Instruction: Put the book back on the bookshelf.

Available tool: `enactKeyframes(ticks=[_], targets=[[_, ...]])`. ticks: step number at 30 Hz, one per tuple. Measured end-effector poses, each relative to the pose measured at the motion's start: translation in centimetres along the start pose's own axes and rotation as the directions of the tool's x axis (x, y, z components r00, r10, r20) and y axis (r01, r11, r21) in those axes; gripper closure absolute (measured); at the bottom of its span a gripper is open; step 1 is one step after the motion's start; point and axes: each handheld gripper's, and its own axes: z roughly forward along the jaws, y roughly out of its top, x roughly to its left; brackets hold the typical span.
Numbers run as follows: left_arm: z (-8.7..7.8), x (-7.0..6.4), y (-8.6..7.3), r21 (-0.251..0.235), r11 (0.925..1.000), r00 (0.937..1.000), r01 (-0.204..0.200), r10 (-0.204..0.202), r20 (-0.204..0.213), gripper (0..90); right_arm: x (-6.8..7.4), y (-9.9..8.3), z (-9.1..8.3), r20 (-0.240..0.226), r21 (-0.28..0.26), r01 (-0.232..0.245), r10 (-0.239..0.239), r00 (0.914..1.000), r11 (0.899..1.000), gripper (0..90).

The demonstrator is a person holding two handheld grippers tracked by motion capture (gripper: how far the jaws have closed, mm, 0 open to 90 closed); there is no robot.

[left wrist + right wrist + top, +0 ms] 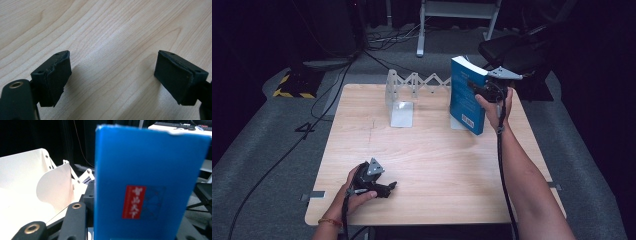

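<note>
1. Near edge of the wooden table (437,165): left gripper (388,188) lying low on the bare top, held in the left hand (357,192). Jaws spread wide with nothing between them, plain wood grain visible in the gap in the left gripper view (112,82). Probably parked here to stay clear of the working side.

2. Middle of the table: bare wood, well apart from both grippers.

3. Far right of the table: blue book (467,95) standing upright on its lower edge, tilted a little, gripped near its upper right by the right gripper (482,90) in the right hand (496,107). Jaws clamped on the book; blue cover (150,185) with a red label close before the camera in the right gripper view. High grip likely chosen to steer the book while its foot bears on or near the table; contact below not clear.

4. Far centre: white folding book rack (412,90), its zigzag lattice running from the left end plate toward the book. Curved white divider (56,187) just beside the book in the right gripper view. Book apparently at the rack's right end, judged ready for standing within it or for lifting out; which one cannot be told.

5. Beyond the table: dark floor with cables (337,75) and a chair (517,50).
</note>
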Motion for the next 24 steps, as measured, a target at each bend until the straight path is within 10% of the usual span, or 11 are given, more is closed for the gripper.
enactKeyframes(ticks=[24], targets=[[0.1, 0.0, 0.1, 0.001, 1.0000, 1.0000, 0.000, 0.000, 0.002, 14.0, -0.9, -1.4, -3.3, -0.034, 0.038, 0.018, -0.016, 0.9993, 0.999, 55.8]])
